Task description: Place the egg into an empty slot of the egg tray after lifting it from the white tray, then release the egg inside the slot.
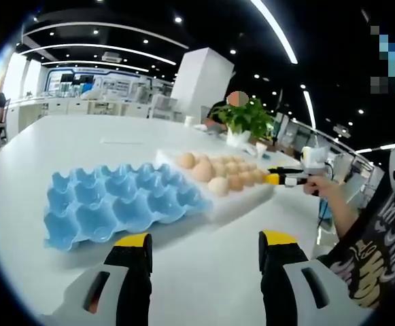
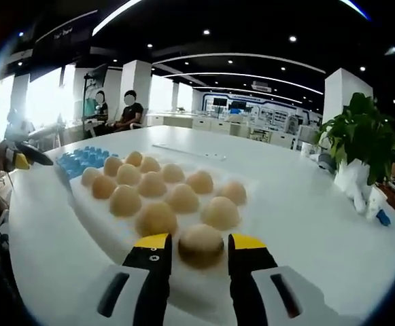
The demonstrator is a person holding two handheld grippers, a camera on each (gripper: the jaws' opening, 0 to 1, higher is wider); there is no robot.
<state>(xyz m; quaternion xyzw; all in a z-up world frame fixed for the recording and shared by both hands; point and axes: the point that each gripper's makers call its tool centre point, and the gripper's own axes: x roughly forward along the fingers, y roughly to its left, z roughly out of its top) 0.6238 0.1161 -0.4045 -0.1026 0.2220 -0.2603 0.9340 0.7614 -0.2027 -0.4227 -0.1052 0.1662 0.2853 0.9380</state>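
Right gripper (image 2: 197,255): my fingers straddle the nearest egg (image 2: 200,243) in the white tray (image 2: 95,227), apart, not yet clenched. Egg: light, brittle, smooth; I judge it best taken at the widest girth with gentle pressure. Eggs, right gripper view: twelve counted, all seated in the white tray. Left gripper (image 1: 205,246): fingers released, hanging empty above the table (image 1: 204,285). Beyond it, one blue egg tray (image 1: 119,202), every visible slot vacant, touching the white tray's edge. One potted plant (image 2: 360,139) farthest.
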